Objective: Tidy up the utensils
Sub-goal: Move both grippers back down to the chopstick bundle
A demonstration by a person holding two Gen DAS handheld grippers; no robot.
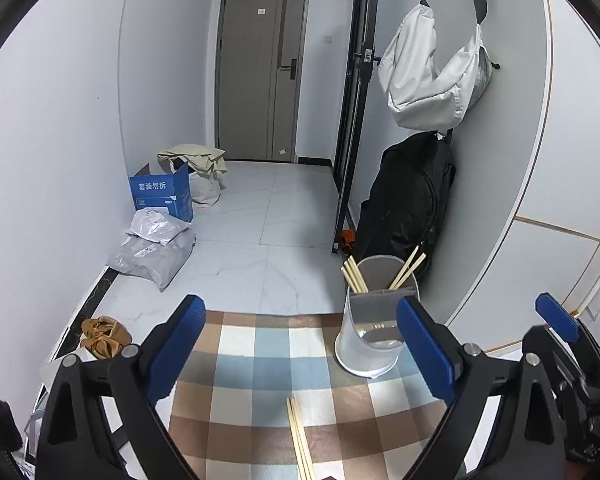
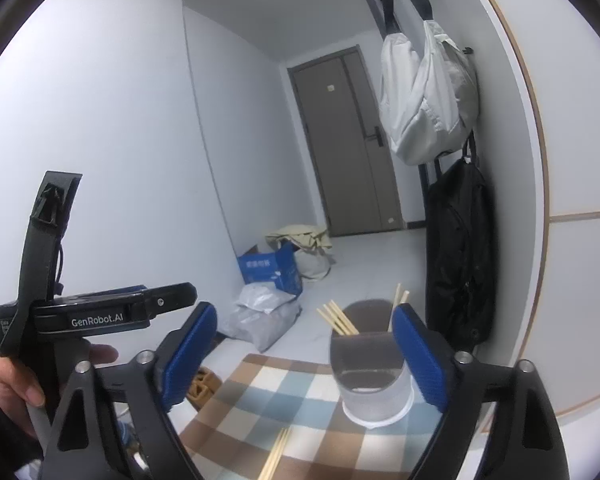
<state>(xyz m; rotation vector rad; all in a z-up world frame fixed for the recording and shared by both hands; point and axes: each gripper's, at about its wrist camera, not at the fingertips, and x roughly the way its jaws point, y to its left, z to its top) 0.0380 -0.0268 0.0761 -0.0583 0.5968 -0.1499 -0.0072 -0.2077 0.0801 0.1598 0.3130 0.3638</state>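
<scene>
A translucent white utensil holder stands on the checked tablecloth at the far right, with several wooden chopsticks standing in it. More chopsticks lie loose on the cloth near the front. My left gripper is open and empty above the cloth, left of the holder. In the right wrist view the holder sits between my blue pads, close to the right pad. My right gripper is open and empty. Loose chopsticks lie below it.
The left gripper's body and the hand holding it show at the left of the right wrist view. A black bag and a white bag hang behind the table. A blue box and parcels lie on the floor.
</scene>
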